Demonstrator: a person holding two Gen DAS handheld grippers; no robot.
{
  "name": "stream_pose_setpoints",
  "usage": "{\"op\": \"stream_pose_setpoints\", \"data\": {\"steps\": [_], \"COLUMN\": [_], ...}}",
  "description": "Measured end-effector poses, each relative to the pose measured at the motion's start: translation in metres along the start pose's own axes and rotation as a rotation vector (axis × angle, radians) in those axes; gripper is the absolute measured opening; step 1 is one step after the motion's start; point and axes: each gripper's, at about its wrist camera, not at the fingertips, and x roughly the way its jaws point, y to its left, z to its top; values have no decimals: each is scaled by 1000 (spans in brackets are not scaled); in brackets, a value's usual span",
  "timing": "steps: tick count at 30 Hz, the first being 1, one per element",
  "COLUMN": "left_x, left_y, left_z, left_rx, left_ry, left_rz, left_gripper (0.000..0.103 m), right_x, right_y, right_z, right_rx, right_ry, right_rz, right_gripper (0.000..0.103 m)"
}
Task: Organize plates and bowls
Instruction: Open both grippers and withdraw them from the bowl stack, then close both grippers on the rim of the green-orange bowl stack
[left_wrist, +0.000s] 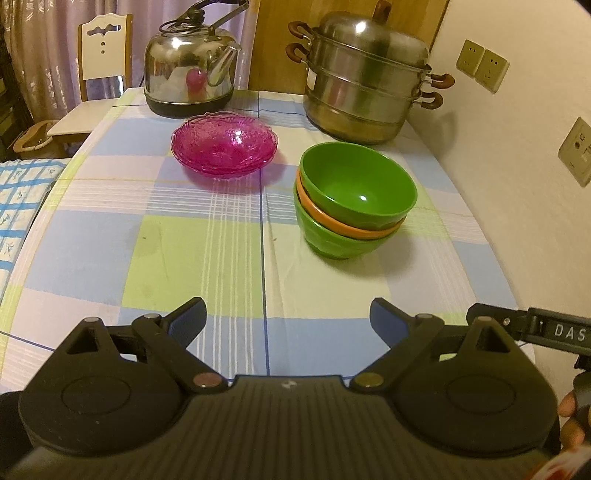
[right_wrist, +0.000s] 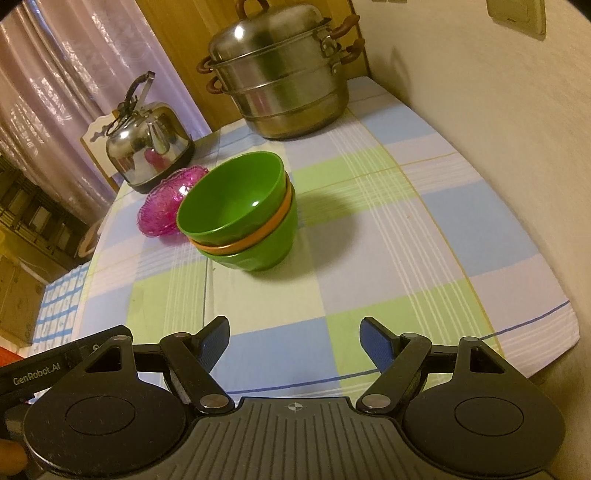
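So you look near the end: the bowls (left_wrist: 354, 199) sit nested in one stack right of centre in the left view, and the pink plates (left_wrist: 224, 146) lie piled just beyond, upper middle. Your left gripper (left_wrist: 288, 317) and right gripper (right_wrist: 293, 339) both gape wide, holding nothing. Next, probably only straightening. Mind the kettle (left_wrist: 190, 66) and steamer pot (left_wrist: 365, 77) behind.

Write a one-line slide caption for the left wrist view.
Open left gripper faces stacked pink plates and nested bowls on the checked tablecloth.
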Motion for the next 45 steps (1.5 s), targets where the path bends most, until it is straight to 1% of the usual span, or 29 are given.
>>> {"op": "stream_pose_setpoints", "data": {"steps": [5,11,17,24,25,26,28,31,34,36,39,41,45], "left_x": [7,17,34,75,82,88,101,122,140,150,164,172,185], "left_y": [5,10,12,16,16,16,14,14,14,12,9,8,7], "left_z": [4,18,48,90,96,102,111,124,134,138,140,141,141], "left_rx": [-18,-24,-33,-67,-70,-69,-59,-66,-77,-70,-50,-43,-34], "left_ry": [35,45,34,51,56,62,78,108,139,152,178,197,225], "left_rz": [-44,-67,-88,-120,-126,-130,-131,-134,-160,-165,-157,-161,-174], "left_gripper": [94,94,94,94,92,87,80,80,79,78,72,63,54], "right_x": [4,11,24,59,65,71,83,103,121,131,146,154,165], "right_y": [-1,-1,1,6,7,7,7,8,6,4,0,-3,-4], "right_z": [3,16,43,85,92,98,108,122,132,136,139,139,142], "right_rx": [4,7,10,15,19,25,36,37,43,44,58,76,74], "right_ry": [6,3,-14,13,15,17,25,47,72,95,133,151,170], "right_rz": [3,3,33,67,75,81,88,67,54,51,47,48,43], "right_gripper": [77,77,77,77,77,77,77,77,77,70,66,63,56]}}
